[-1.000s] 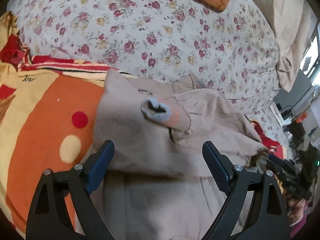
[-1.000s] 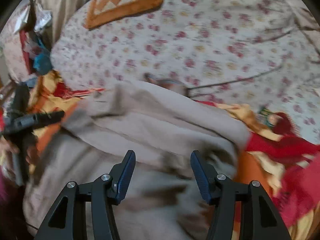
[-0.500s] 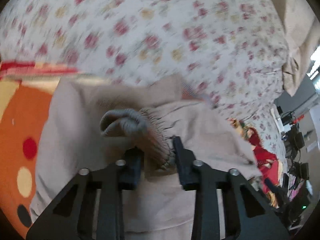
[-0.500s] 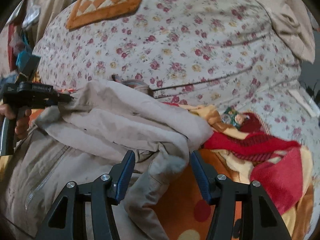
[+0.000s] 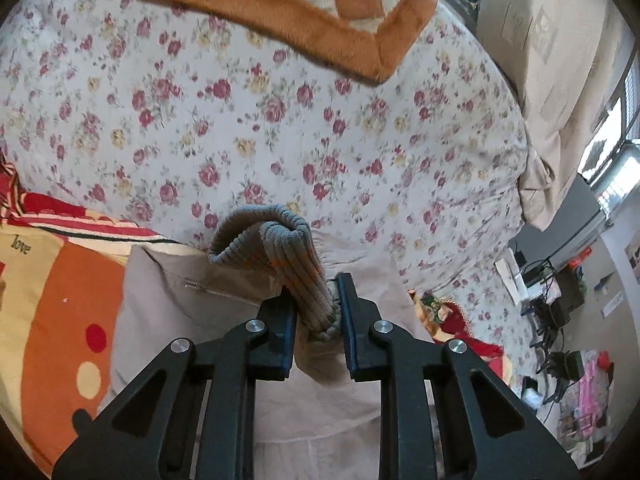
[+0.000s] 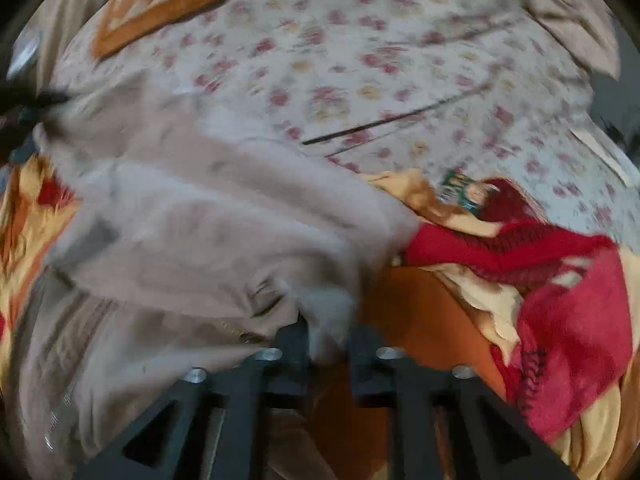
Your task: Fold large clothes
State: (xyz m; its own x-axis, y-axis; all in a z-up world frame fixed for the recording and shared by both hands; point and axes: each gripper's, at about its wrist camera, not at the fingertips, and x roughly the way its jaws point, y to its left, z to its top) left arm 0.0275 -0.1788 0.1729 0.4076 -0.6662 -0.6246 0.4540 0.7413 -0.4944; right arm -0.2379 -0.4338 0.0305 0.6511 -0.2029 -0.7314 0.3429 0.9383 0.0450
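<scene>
A beige zip jacket point(image 5: 168, 292) lies rumpled on the bed. Its grey ribbed sleeve cuff point(image 5: 264, 240) is lifted off the jacket body, with my left gripper point(image 5: 316, 292) closing on it and both pads pressing the cuff. The right wrist view is blurred. There the jacket point(image 6: 192, 216) spreads across the left half. My right gripper point(image 6: 326, 330) is closing on a pale bunch of the jacket's edge, which sits pinched between its fingers. At that view's far left a dark shape holds the jacket's raised end.
An orange, yellow and red blanket point(image 5: 60, 300) lies under the jacket, bunched in red folds point(image 6: 560, 300) on the right. Beyond is a floral bedsheet point(image 5: 280, 120) with an orange checked cushion point(image 5: 320, 12). A desk with cables point(image 5: 560, 304) stands off the bed's right side.
Both grippers went from open to closed: the left on the sleeve cuff, which it has lifted, the right on the jacket's edge. The right view has shifted and blurred.
</scene>
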